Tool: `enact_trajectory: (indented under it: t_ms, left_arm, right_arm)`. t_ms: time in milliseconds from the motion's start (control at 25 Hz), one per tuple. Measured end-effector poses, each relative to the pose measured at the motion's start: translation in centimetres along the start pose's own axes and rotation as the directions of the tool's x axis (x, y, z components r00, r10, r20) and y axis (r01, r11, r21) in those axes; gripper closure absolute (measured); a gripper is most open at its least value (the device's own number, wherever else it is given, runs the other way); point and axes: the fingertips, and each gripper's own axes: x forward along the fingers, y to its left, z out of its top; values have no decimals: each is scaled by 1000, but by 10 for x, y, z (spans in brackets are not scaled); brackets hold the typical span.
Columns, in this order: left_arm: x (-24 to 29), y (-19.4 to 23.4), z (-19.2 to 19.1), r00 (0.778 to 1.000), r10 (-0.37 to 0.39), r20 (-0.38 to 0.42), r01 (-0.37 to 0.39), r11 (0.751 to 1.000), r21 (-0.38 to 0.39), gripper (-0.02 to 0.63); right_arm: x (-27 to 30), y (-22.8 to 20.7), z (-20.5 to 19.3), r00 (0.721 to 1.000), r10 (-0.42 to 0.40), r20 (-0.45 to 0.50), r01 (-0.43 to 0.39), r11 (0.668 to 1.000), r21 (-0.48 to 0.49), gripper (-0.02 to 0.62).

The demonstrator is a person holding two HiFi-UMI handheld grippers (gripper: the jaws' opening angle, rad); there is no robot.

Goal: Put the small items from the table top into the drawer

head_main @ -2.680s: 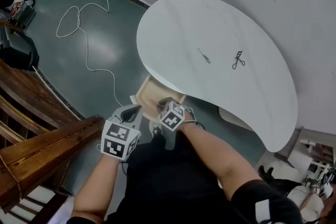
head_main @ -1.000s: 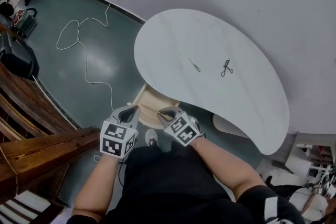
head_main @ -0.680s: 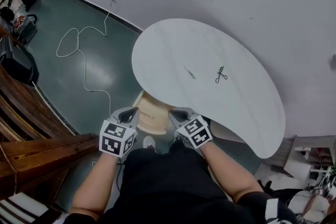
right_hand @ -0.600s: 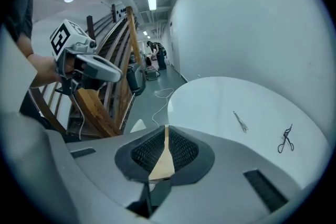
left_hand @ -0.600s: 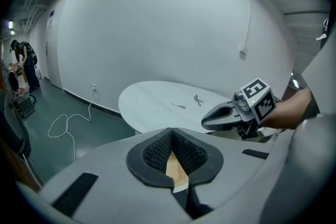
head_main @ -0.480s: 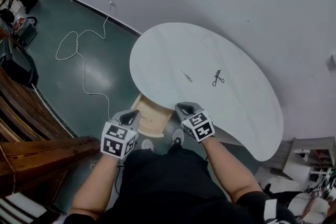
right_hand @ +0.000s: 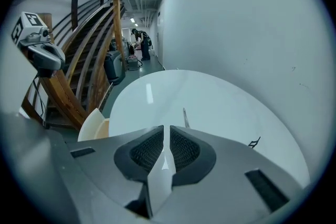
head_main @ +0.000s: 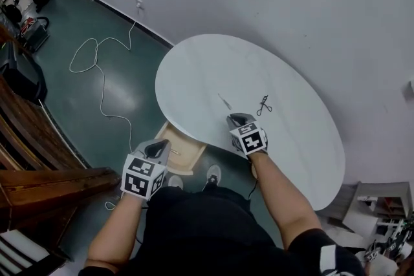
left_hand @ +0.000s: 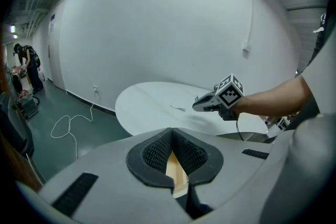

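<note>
Nearest, the left gripper (head_main: 157,149) hangs above the open drawer (head_main: 183,153), arm bent close to the body. Its own view shows the jaws closed and empty, with only drawer wood behind them. The right gripper (head_main: 238,119) reaches over the table (head_main: 194,68) edge, arm extended, jaws almost together, holding nothing. Just ahead on the table lies a thin metal piece (right_hand: 185,117), its long axis along the jaws' line — the head view shows it diagonal. Beside it, further right, lies a black looped tool (head_main: 263,105).

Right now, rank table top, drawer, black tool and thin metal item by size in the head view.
1. table top
2. drawer, visible part only
3. black tool and thin metal item: too alike to rank
</note>
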Motion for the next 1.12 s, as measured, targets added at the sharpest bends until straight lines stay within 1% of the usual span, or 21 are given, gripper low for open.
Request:
enact_trajectory:
  t_ms: [200, 360, 480, 720, 880, 1120]
  left_arm:
    - [2, -1, 0, 1000, 26, -9, -26, 999, -24, 592]
    - [5, 1, 0, 999, 52, -15, -53, 998, -44, 592]
    - [4, 2, 1, 997, 71, -15, -72, 996, -60, 592]
    - [6, 3, 0, 995, 95, -19, -96, 992, -84, 592]
    - [8, 5, -1, 995, 94, -28, -96, 991, -88, 592]
    - [12, -1, 1, 997, 69, -31, -71, 995, -70, 592]
  right_arm:
    - [26, -25, -1, 999, 1, -53, 0, 1000, 14, 537]
    - [49, -43, -10, 993, -2, -116, 2, 1000, 2, 528]
    - [63, -47, -21, 987, 37, -159, -31, 999, 38, 528]
    - [74, -41, -30, 976, 95, -196, -87, 995, 49, 528]
    - [76, -40, -32, 976, 96, -194, -88, 995, 47, 552]
    - [76, -37, -32, 975, 99, -198, -94, 995, 35, 558]
